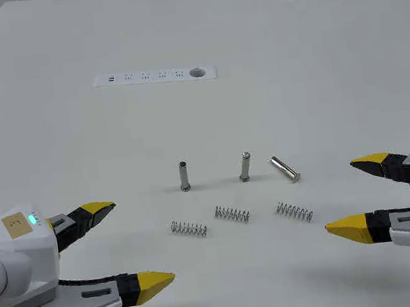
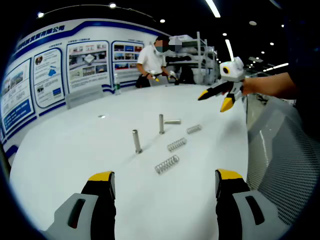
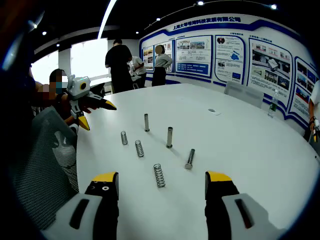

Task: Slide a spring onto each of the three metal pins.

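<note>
lying pin, gripper views add chair

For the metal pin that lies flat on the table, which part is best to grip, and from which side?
Probably take the lying pin at its middle, from above with the nearer right gripper, jaws closing across the shaft. It is a round rod resting diagonally, apart from the springs.

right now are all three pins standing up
No, the left pin and middle pin stand upright, but the right pin lies on its side.
</note>
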The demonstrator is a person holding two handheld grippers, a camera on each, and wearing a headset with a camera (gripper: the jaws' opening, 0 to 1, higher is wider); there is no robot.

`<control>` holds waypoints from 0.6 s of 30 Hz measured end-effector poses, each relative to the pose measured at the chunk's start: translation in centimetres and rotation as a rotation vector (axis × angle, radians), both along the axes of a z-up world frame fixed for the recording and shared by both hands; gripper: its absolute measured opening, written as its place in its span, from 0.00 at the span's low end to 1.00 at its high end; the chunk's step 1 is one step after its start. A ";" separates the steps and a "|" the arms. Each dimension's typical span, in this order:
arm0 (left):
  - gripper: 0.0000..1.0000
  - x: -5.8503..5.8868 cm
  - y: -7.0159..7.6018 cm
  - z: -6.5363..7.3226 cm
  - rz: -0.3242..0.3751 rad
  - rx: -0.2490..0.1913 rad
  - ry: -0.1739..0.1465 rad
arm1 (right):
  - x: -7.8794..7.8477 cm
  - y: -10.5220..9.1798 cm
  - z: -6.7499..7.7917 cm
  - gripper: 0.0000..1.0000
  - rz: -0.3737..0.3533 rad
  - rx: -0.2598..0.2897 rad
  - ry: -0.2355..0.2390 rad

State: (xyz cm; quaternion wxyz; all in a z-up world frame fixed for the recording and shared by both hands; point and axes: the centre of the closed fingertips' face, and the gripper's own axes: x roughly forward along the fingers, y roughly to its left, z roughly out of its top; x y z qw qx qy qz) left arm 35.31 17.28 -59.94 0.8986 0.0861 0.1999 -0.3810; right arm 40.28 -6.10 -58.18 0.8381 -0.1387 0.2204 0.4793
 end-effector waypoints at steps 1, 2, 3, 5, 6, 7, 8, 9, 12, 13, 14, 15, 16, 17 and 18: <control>0.84 0.0 0.0 0.0 0.000 0.000 0.001 | 0.0 0.0 0.0 0.72 0.001 -0.001 0.000; 0.83 0.0 0.0 0.0 -0.001 0.000 0.001 | 0.0 0.0 0.0 0.72 0.001 -0.002 0.000; 0.83 0.0 0.0 0.0 -0.001 0.000 0.001 | 0.0 0.0 0.0 0.72 0.000 0.000 0.000; 0.83 0.0 0.0 -0.1 0.000 0.001 0.001 | 0.1 0.1 0.1 0.72 -0.002 0.001 0.000; 0.83 0.0 0.0 -0.1 0.000 0.002 0.002 | 0.1 0.1 0.1 0.72 -0.002 0.001 0.000; 0.83 0.0 0.1 -0.1 0.000 0.003 0.002 | 0.1 0.1 0.1 0.72 -0.003 0.002 0.001; 0.83 0.0 0.1 -0.1 0.000 0.004 0.002 | 0.1 0.1 0.1 0.72 -0.003 0.001 0.000; 0.83 0.0 0.1 -0.1 0.000 0.004 0.002 | 0.1 0.1 0.1 0.72 -0.003 0.000 0.000; 0.84 0.0 0.1 -0.1 0.001 0.006 0.003 | 0.1 0.0 0.1 0.72 -0.006 0.001 0.002; 0.84 0.0 0.1 -0.1 0.001 0.005 0.003 | 0.2 -0.1 0.1 0.71 -0.008 0.000 0.003; 0.84 0.0 0.1 0.0 0.002 0.006 0.002 | 0.2 -0.2 0.1 0.71 -0.009 0.000 0.003; 0.84 0.1 0.2 0.0 0.003 0.006 0.002 | 0.2 -0.2 0.1 0.71 -0.011 0.000 0.004; 0.84 0.1 0.1 0.0 0.002 0.005 0.003 | 0.2 -0.2 0.2 0.71 -0.012 0.001 0.004; 0.84 0.1 0.1 0.0 0.002 0.004 0.003 | 0.2 -0.3 0.2 0.71 -0.013 0.001 0.005; 0.84 0.1 0.1 0.0 0.001 0.006 0.001 | 0.2 -0.3 0.2 0.71 -0.014 0.000 0.006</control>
